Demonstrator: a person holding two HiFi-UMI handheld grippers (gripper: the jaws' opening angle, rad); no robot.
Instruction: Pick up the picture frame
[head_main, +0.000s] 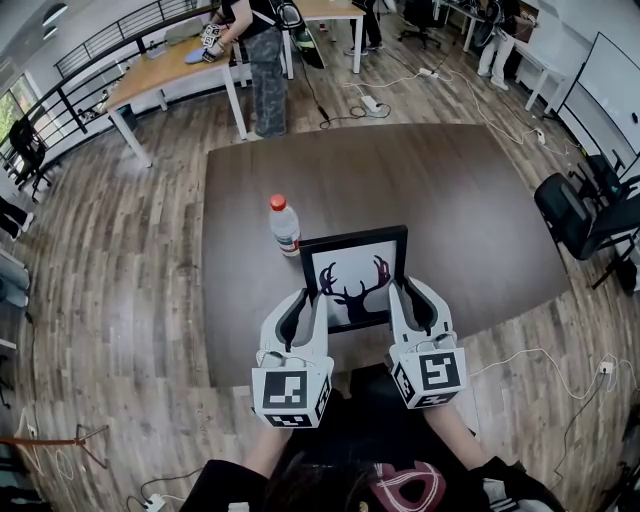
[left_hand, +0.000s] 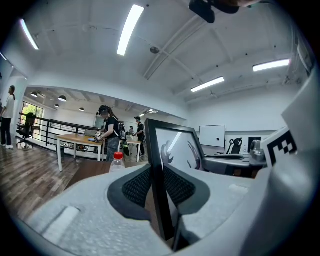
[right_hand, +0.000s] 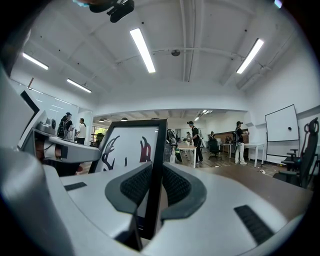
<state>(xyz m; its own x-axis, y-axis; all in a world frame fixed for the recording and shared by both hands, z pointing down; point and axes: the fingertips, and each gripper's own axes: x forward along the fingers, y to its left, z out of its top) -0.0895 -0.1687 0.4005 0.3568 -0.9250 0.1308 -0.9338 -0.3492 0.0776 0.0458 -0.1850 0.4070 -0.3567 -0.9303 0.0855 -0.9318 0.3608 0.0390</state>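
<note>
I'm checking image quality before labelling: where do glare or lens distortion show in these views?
Head view: fisheye bows the dark brown table. Left gripper view: a ceiling strip light reflects as a streak on the black-framed deer picture. Right gripper view: vignetted corners, no glare on that picture.

Bottle (head_main: 285, 225) just beside picture frame (head_main: 355, 270)

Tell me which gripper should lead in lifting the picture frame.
Right, marginally. The left gripper and right gripper both clamp the picture frame by its side edges, but the water bottle stands just beyond the left one.
</note>
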